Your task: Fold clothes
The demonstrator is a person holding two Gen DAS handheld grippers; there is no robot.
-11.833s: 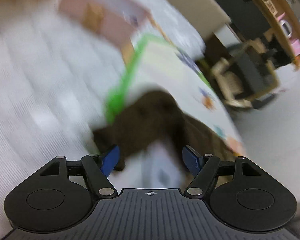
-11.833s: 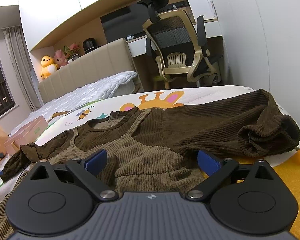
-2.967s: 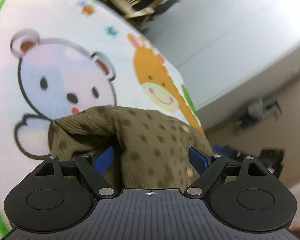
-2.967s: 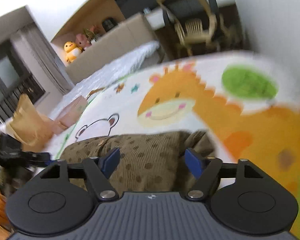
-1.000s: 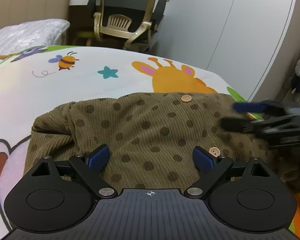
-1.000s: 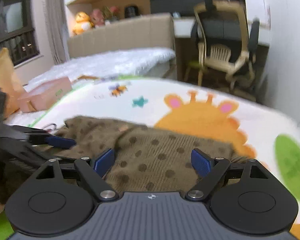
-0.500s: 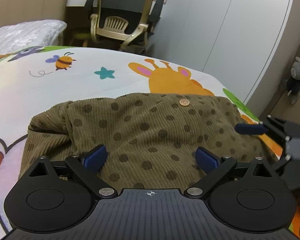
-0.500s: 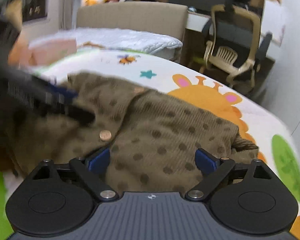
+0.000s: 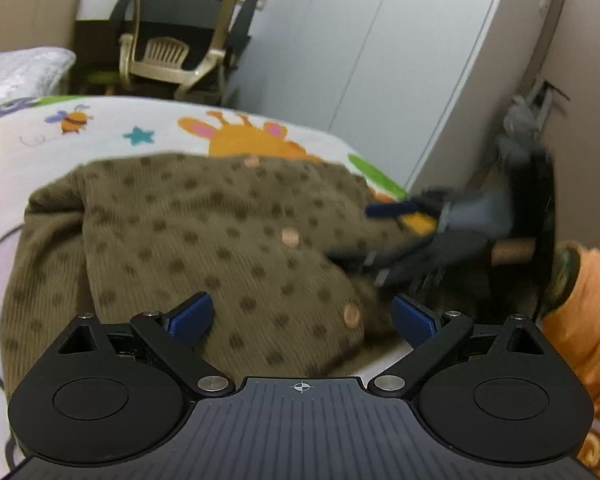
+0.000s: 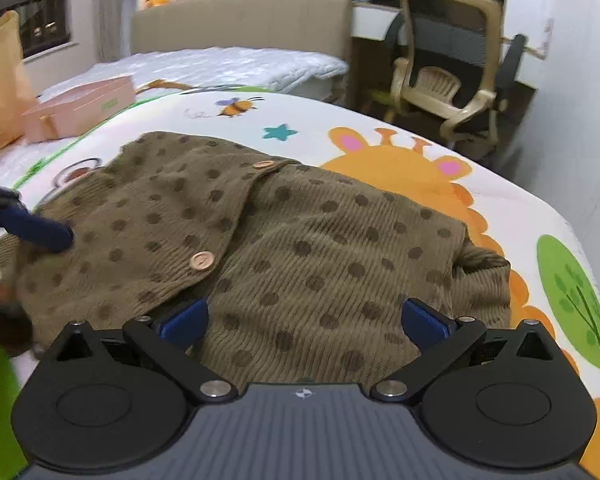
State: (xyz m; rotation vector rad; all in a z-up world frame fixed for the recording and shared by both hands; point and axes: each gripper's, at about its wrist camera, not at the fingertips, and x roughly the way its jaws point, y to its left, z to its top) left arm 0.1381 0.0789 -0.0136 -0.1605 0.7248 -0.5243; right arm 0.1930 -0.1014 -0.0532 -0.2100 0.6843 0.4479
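Corduroy, olive-brown and dark-dotted, makes up the folded cardigan (image 9: pixel 204 240), which is seen lying as a compact bundle on the cartoon-printed play mat (image 9: pixel 28 140), directly ahead of both tools. At the left side the left gripper (image 9: pixel 302 316) is held with its jaws spread wide and nothing between them, the bundle's near edge lying just beyond the blue pads. Across the middle, the bundle's long axis is judged to run side to side between the two tools. At the right side the right gripper (image 10: pixel 302 320) is likewise spread wide and empty, just over the cloth. Neither tool is clearly the nearer, so a further fold could be started from either end.
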